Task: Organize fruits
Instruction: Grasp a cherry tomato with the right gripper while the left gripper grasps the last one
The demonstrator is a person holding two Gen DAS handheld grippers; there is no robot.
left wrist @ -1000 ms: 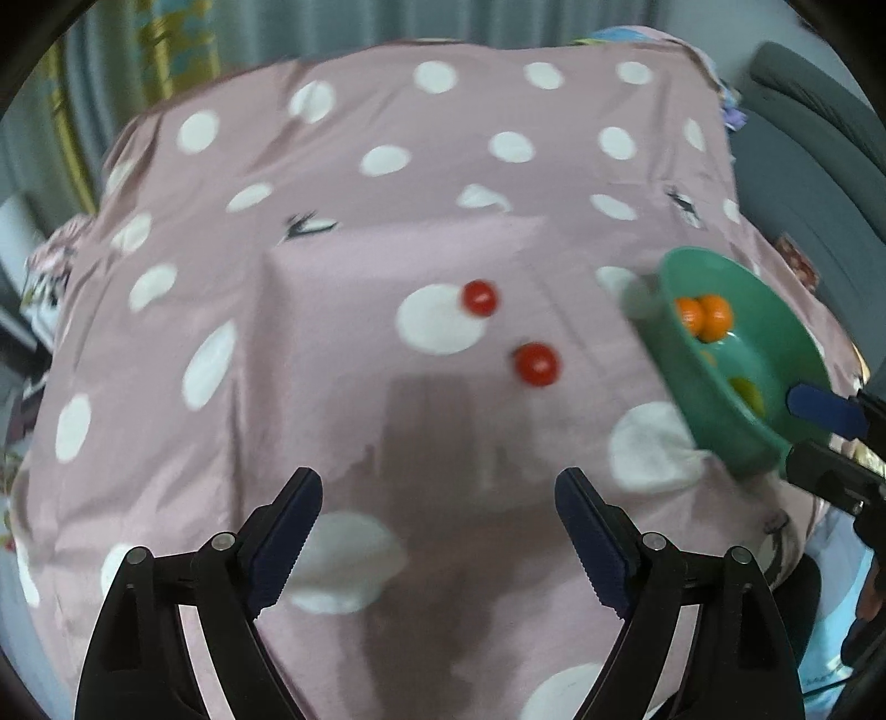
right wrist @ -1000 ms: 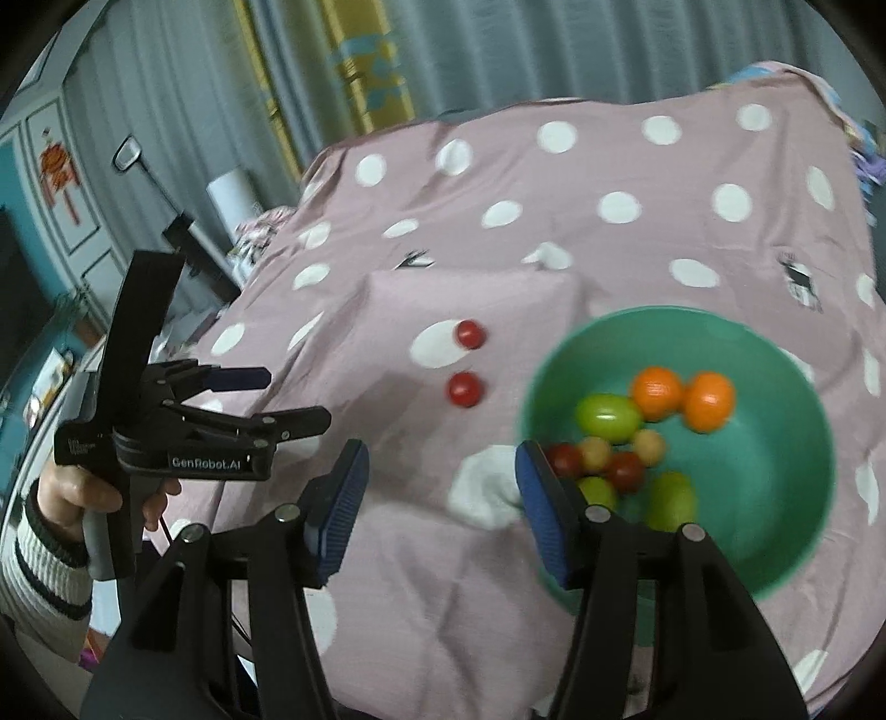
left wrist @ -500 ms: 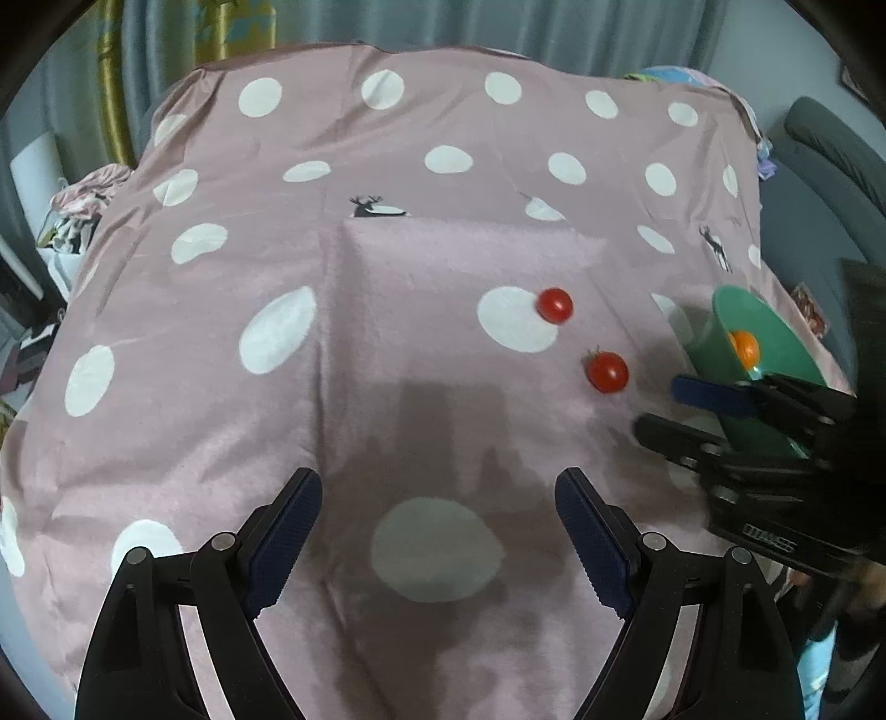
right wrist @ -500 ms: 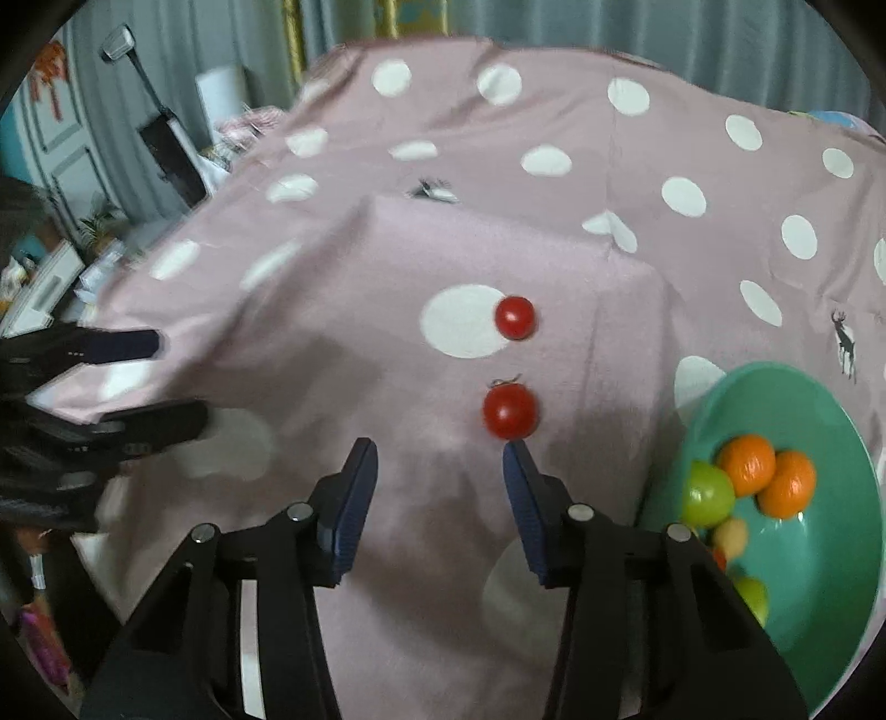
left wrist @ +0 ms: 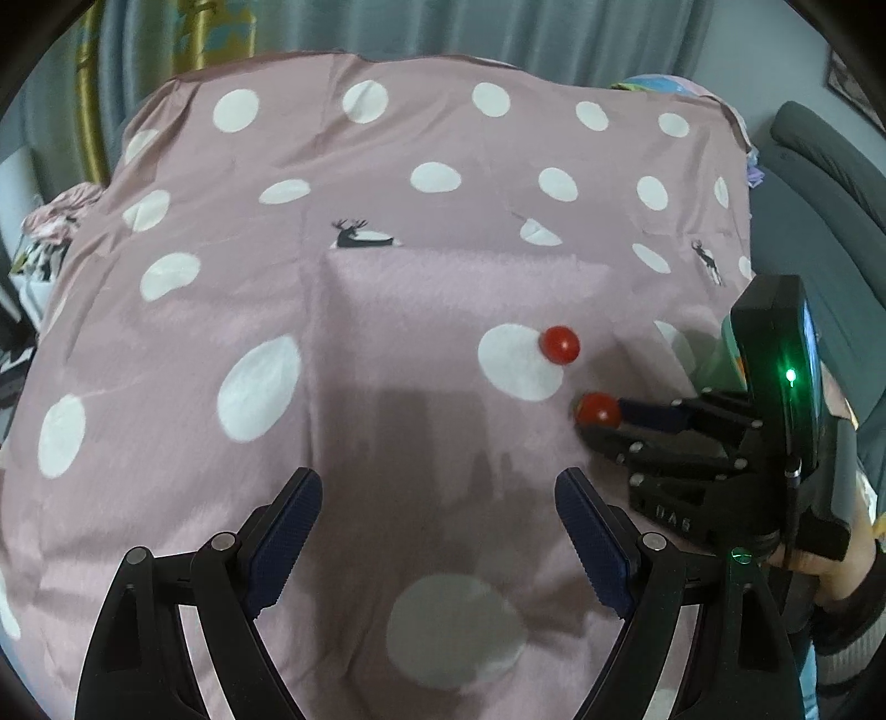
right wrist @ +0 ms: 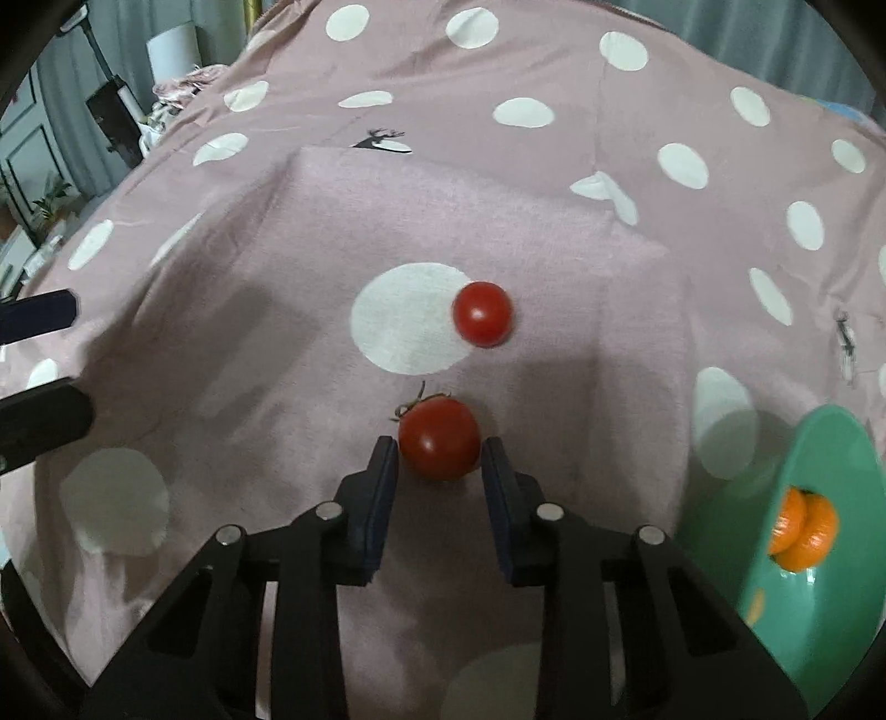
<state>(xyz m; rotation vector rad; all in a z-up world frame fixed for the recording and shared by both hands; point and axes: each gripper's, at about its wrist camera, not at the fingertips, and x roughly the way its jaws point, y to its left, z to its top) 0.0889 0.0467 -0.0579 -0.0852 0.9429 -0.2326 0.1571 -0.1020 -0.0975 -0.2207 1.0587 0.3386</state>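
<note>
Two red cherry tomatoes lie on the pink polka-dot cloth [right wrist: 277, 277]. The near tomato [right wrist: 439, 438] with a green stem sits between the tips of my right gripper [right wrist: 440, 459], whose jaws are narrowed around it with small gaps on each side. In the left wrist view the same tomato [left wrist: 597, 410] sits at the right gripper's tips. The far tomato [right wrist: 482, 313] [left wrist: 560, 344] rests at the edge of a white dot. My left gripper [left wrist: 437, 531] is open and empty, hovering over the cloth nearer the front.
A green bowl [right wrist: 830, 443] holding two orange fruits [right wrist: 803, 529] stands at the right. A grey sofa [left wrist: 819, 183] lies beyond the table's right edge. Curtains [left wrist: 443, 27] hang behind.
My right gripper moved forward and down to the near tomato and narrowed its jaws around it. The left gripper shifted slightly and stayed open.
</note>
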